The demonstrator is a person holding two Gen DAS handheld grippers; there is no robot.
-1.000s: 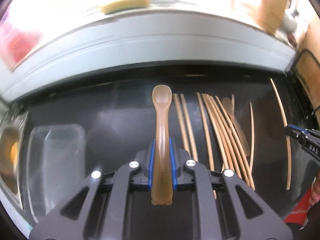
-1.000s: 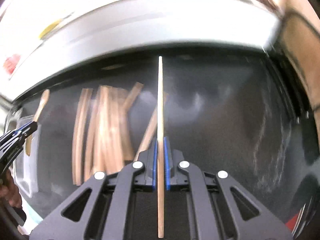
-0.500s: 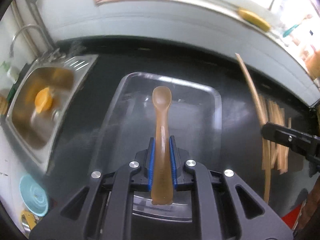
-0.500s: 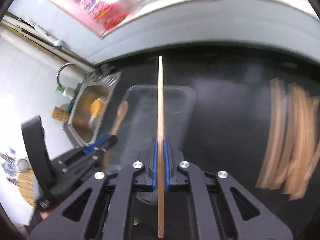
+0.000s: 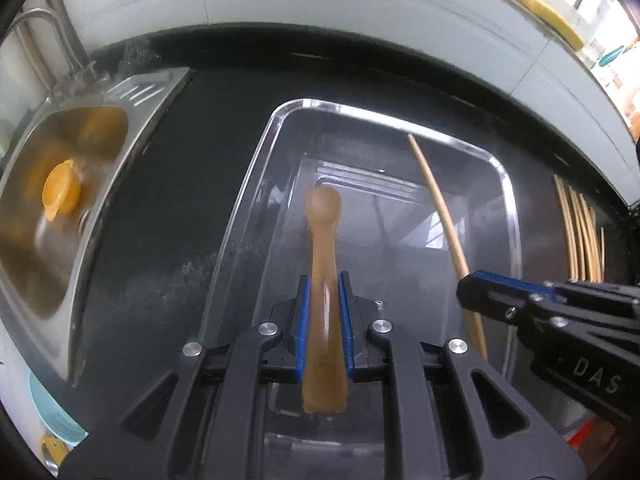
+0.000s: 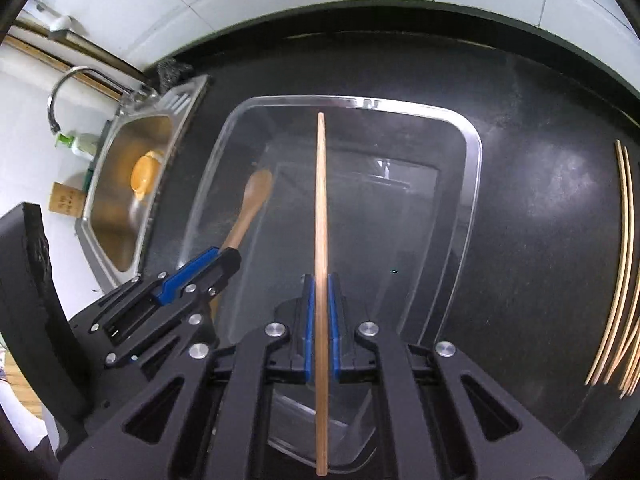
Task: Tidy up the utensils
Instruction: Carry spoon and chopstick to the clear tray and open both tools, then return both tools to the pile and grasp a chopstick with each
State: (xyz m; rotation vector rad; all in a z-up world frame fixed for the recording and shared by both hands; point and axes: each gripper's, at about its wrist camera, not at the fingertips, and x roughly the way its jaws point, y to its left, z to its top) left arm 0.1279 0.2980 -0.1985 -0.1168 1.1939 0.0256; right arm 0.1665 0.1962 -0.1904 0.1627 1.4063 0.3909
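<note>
Both grippers over the clear plastic bin (image 5: 256,168) on the dark counter (image 6: 540,208).

Left gripper (image 5: 323,312): jaws narrow, clamped on the handle of a brown spoon (image 5: 323,240). Bowl end points forward, above the bin floor; contact with the floor cannot be told.

Right gripper (image 6: 319,312): jaws pinched on one chopstick (image 6: 320,216), gripped well back from the tip, front length over the bin's middle, tail sticking out behind the jaws.

Loose chopsticks (image 6: 624,264) lie in a bundle on the counter, well right of the bin. Sink (image 5: 52,184) with an orange item (image 5: 62,190) sits just left of the bin.

Risks, as judged:
- The grippers are close, side by side; opening both at once could knock spoon against chopstick.
- Chopstick is held off-centre; a high release could tip it so one end catches the rim and it rolls out.
- Bin is light and see-through; a bump on its wall could slide it toward the sink.
- Spoon dropped from height may bounce.
</note>
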